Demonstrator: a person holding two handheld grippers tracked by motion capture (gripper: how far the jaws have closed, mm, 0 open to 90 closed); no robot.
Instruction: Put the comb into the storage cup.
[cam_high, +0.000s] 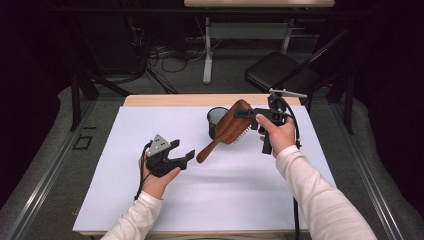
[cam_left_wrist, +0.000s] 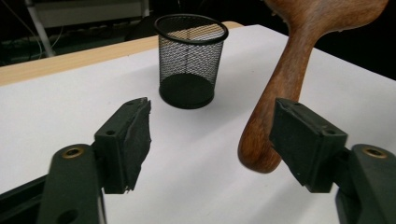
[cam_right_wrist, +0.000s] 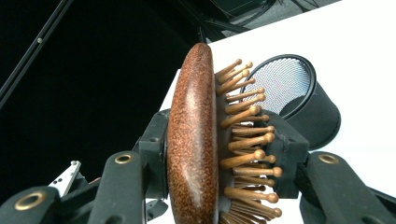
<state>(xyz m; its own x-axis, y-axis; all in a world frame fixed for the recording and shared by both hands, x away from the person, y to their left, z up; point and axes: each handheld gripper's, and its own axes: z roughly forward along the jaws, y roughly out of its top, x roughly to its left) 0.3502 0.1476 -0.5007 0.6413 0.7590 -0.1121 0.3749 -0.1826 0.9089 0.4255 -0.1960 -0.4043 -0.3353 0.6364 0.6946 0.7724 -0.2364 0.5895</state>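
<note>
- Right gripper (cam_high: 246, 114) clamped on the head of the brown wooden paddle hairbrush (cam_high: 226, 129): one jaw on its back, the other on the pegs.
- Brush held tilted above the white table sheet (cam_high: 150, 210), handle down, just beside the black wire-mesh cup (cam_high: 215, 120).
- Left gripper (cam_high: 181, 150) jaws apart, gripping nothing; handle tip by one pad.

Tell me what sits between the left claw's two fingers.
In the left gripper view, bare white table; the wooden hairbrush handle's end lies just inside the right-hand finger, not gripped.
</note>
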